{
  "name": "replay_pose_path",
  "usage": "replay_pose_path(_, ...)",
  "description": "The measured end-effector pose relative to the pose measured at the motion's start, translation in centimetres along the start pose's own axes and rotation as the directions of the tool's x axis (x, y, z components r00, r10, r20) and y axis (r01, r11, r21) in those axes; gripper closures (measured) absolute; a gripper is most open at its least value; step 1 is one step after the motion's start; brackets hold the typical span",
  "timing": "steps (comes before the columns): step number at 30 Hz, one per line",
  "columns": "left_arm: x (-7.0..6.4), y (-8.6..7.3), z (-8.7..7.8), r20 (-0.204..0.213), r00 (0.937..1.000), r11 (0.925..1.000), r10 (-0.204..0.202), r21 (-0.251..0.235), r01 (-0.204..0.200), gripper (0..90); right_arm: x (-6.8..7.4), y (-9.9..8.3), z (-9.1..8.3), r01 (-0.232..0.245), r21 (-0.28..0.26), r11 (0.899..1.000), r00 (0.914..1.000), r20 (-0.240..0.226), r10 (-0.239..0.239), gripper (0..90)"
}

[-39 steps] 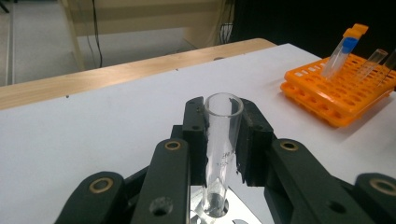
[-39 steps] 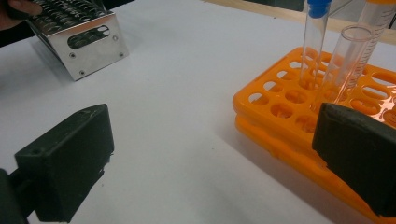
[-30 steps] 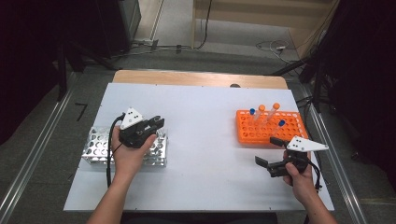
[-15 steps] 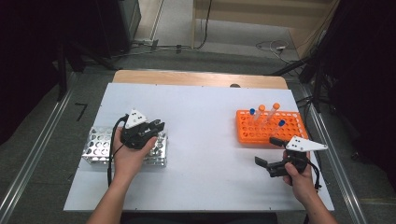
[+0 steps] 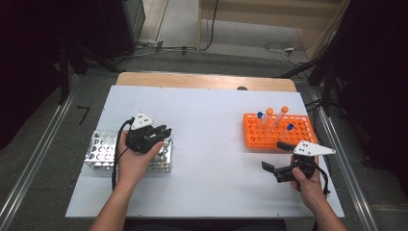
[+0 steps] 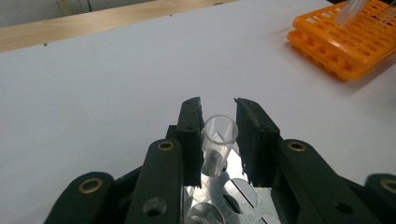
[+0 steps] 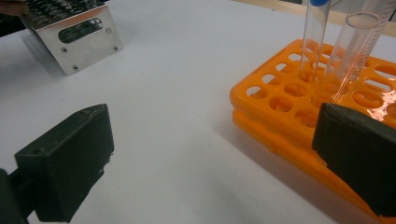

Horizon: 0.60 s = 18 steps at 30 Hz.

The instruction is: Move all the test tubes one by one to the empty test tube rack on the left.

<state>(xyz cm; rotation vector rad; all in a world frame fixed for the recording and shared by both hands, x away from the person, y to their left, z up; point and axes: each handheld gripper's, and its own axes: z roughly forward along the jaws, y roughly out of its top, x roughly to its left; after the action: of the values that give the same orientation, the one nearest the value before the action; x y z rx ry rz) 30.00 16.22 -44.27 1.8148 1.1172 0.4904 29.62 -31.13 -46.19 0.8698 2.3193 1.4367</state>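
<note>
Left hand-held gripper point(image 6: 218, 135) jaws straddling clear tube point(image 6: 219, 140), over metal rack point(image 5: 103, 151)

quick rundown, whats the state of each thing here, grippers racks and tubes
left gripper: jaws either side of a clear tube, slight gaps, not clamped
clear tube: uncapped, upright in the metal rack
metal rack: upright, most holes empty
right gripper: open wide, holding nothing
orange rack: flat on table, four tubes standing
capped tubes: upright or leaning, orange and blue caps

no readable text, faint graduation marks on a clear tube point(image 7: 369, 28), too blurred to read
</note>
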Motion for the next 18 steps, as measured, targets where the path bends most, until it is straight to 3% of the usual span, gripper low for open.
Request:
replay_pose_path(5,0.1,0.0,-0.4,0.002,0.9999,0.9996,-0.016,-0.024,0.016,63.9,-0.2,0.0,0.0,-0.005,-0.004,1.0,1.0,0.005,0.005,0.0)
replay_pose_path(9,0.0,0.1,-1.0,0.004,0.9996,0.9968,-0.029,-0.074,0.03,51.1,-0.3,0.0,-0.1,-0.015,-0.011,1.0,0.9999,0.007,0.015,0.0)
replay_pose_path(14,-0.2,-0.1,-1.9,0.032,0.9984,0.9897,-0.047,-0.134,0.05,33.6,-0.3,0.2,0.1,-0.021,-0.021,1.0,0.9996,0.021,0.021,0.0)
replay_pose_path(18,-0.7,-0.4,-2.4,0.077,0.9954,0.9861,-0.057,-0.151,0.068,21.6,-0.4,0.5,0.3,-0.045,-0.036,0.998,0.9978,0.048,0.047,0.0)
